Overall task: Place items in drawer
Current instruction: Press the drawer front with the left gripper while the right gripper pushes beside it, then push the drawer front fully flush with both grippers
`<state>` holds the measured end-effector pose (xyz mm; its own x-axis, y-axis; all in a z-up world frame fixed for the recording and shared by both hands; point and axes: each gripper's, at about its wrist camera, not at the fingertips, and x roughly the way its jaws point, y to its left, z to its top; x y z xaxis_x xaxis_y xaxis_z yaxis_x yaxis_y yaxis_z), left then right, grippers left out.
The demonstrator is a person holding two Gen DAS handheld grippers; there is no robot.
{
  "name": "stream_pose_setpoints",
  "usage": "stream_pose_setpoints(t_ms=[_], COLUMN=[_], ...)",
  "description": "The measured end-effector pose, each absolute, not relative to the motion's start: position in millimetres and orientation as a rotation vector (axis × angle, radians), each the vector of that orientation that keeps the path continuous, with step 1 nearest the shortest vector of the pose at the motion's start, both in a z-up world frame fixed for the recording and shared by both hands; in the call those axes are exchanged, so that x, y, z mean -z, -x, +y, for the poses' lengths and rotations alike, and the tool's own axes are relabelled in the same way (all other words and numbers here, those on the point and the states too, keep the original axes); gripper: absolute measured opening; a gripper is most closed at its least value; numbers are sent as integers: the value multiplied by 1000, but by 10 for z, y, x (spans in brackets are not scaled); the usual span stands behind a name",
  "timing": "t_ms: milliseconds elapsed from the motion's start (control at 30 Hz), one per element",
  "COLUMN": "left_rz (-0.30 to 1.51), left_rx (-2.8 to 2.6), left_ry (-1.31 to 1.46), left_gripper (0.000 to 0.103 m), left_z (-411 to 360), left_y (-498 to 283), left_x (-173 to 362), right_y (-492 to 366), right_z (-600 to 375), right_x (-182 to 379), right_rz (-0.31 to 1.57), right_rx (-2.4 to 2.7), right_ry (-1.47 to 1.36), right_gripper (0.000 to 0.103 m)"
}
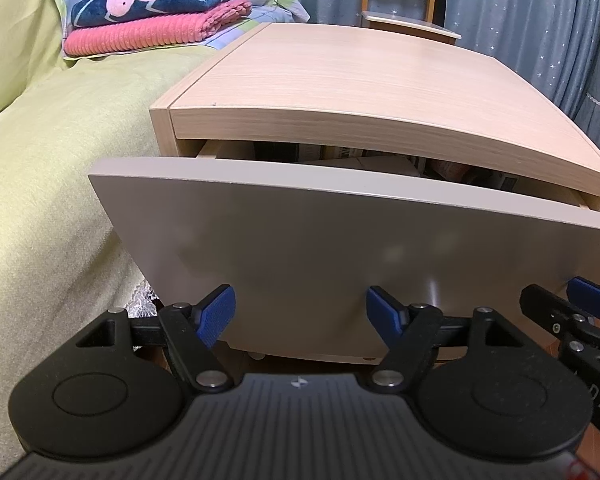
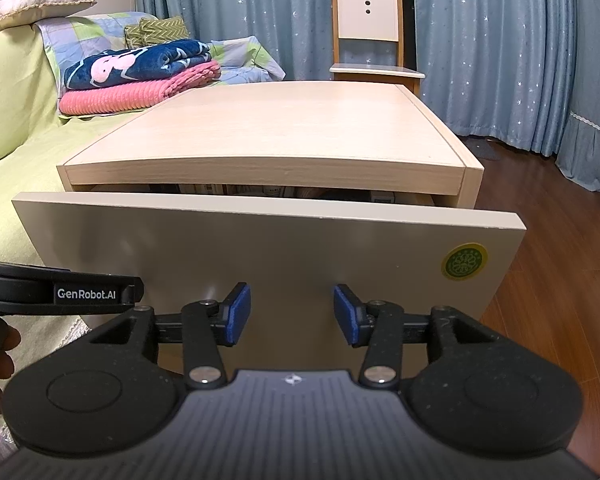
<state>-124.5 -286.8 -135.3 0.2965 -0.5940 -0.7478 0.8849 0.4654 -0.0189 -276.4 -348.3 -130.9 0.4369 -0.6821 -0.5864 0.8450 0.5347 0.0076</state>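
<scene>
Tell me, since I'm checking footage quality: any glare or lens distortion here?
Left wrist view: soft glare patches on the drawer front, and the nightstand top bows from the fisheye. Right wrist view: fainter sheen on the drawer front, edges likewise curved, corners vignetted dark.

Blue star-dotted curtains (image 2: pixel 480 40) hanging behind wooden chair (image 2: pixel 370 36); green-covered sofa (image 2: pixel 16 128) lying left of chair; wood floor (image 2: pixel 560 260) showing right.
</scene>
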Motion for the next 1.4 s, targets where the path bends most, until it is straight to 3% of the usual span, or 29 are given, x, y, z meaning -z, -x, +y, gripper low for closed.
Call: stream_pose_setpoints(t_ms=[1400], left_rz=[777], left_rx=[994], left_ry=[-426], left_gripper=[75], left_z=[-2930], left_y=[1162], left_x=[1375], right_y=[2746], right_z=[-3570], right_x=[1284], right_rz=[561], right_rx=[985], right_ry=[-328], right_gripper=[42])
